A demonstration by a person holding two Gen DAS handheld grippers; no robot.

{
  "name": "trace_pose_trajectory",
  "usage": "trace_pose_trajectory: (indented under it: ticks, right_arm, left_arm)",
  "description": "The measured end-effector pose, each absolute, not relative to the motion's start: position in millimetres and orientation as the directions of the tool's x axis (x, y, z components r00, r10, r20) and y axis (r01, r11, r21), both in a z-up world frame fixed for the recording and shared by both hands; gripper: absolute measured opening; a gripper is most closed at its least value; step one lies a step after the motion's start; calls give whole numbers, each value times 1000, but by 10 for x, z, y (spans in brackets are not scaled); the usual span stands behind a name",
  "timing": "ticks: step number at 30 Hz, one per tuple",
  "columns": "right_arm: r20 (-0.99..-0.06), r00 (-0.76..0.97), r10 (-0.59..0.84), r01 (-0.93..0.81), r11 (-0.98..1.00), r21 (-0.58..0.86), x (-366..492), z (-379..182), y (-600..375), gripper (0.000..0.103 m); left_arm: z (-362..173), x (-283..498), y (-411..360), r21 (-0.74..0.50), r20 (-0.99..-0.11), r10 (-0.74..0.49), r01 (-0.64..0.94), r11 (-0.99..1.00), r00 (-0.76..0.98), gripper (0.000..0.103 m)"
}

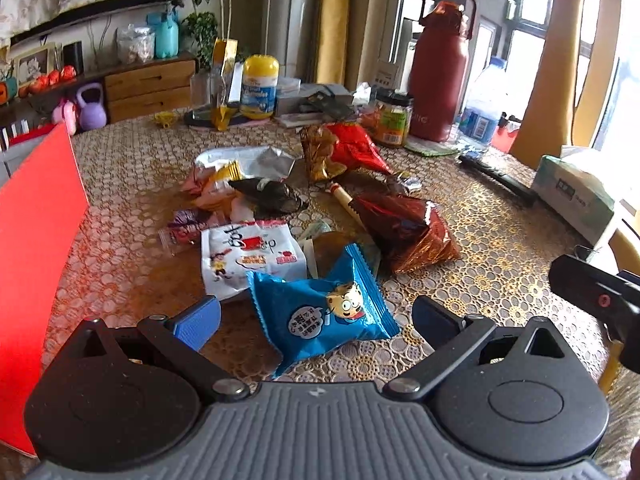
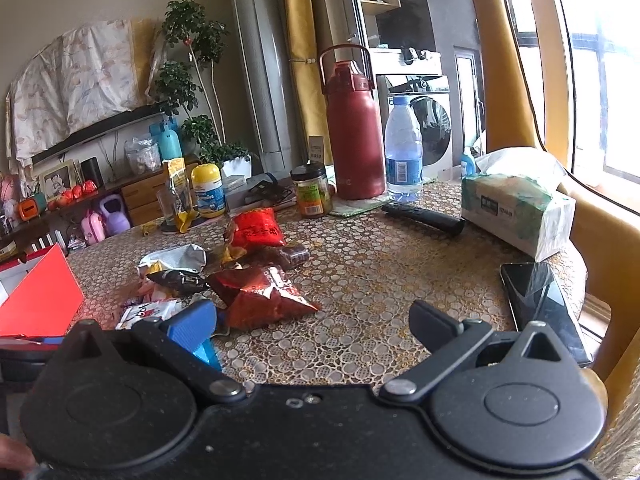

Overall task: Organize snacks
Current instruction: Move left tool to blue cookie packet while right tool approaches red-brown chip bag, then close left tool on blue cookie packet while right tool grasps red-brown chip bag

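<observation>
Here the left gripper [image 1: 316, 316] hovers low over the tabletop [image 1: 480, 272] with its jaws spread wide, and a blue snack packet [image 1: 320, 312] with a cartoon face lies flat on the lace cloth between the two fingers, touching neither that I can tell. Just beyond it sits a white snack packet [image 1: 248, 256], its near corner tucked under the blue one. A dark red foil bag [image 1: 404, 228] lies to the right of these, and further toward the middle of the tabletop a loose heap holds a silver wrapper [image 1: 252, 160], a black packet [image 1: 268, 196] and a red and gold bag [image 1: 340, 148]. A red box [image 1: 36, 248] stands open at the left edge of the tabletop.

The right gripper [image 2: 312, 328] is also open, its fingers apart above bare cloth near the front edge, holding nothing. Its blue finger pad [image 2: 192, 324] sits just beside the red foil bag in that view. Along the far edge stand a red flask [image 2: 354, 136], a water bottle [image 2: 403, 148], a jar [image 2: 312, 192] and a yellow-capped tub [image 2: 207, 190]. A tissue pack [image 2: 516, 208] rests at the right edge, a black remote [image 2: 424, 218] beside it, and a phone [image 2: 544, 304] lies near the right front corner.
</observation>
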State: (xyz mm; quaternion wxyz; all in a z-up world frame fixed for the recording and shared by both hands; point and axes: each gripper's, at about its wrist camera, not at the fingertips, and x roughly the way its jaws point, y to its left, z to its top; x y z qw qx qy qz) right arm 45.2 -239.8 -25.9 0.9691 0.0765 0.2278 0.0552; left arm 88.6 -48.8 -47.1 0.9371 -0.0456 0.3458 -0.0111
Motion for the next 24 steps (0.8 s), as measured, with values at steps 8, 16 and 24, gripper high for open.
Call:
trace_pose_trajectory:
  ticks: [8,16,24]
  right_arm:
    - [-431,888,159,-89,980,178,592,-340,-2452,103]
    - [-437,880,183,-120,978,168,785,-398,-2448,103]
    - [-479,844,239,-192,970,147,1074,-430,-2321,103]
  left_arm:
    - [-652,1046,-574,-78,-665,-26,-35,996,746,103]
    - [-707,1088,-611,-55,-651,4,-52,997,759,102]
    - [-738,1086,-590,-61,-646,-4,-46,997,763,82]
